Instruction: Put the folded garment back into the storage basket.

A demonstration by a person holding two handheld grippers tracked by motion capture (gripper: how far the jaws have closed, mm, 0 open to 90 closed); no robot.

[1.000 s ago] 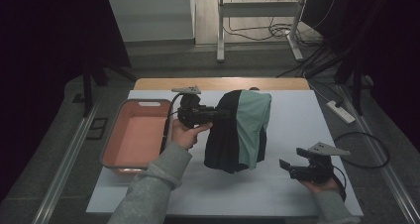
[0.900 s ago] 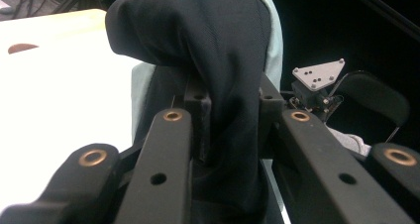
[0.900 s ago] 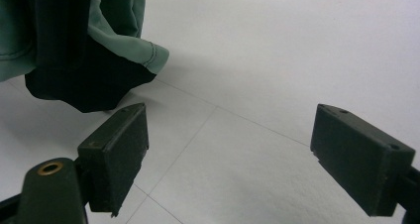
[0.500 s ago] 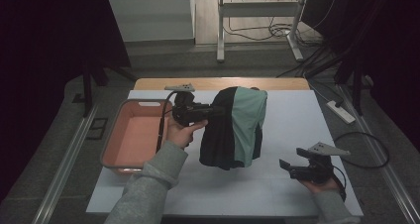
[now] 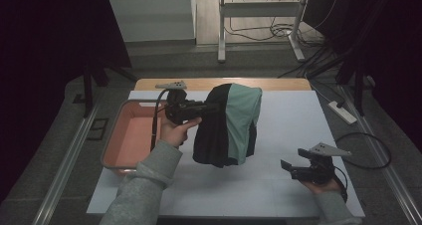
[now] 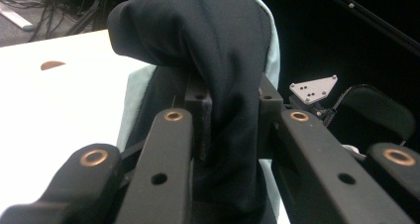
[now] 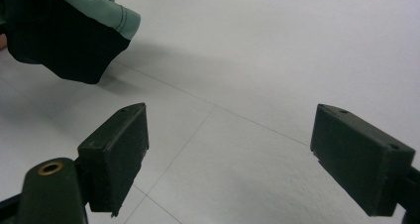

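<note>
A black and mint-green garment hangs in the air above the white table, bunched at its top. My left gripper is shut on that bunched black cloth, which is pinched between the two jaws. The garment's lower hem dangles just above the tabletop, and a corner of it appears at the upper left of the right gripper view. My right gripper rests low at the table's front right, open, with bare table between its pads.
An orange-pink tray sits at the table's left edge, just left of my left hand. A wooden strip runs along the table's far edge. Cables and a power strip lie on the floor to the right.
My left gripper has carried the garment leftward and slightly up, toward the tray. The right gripper has stayed where it was.
</note>
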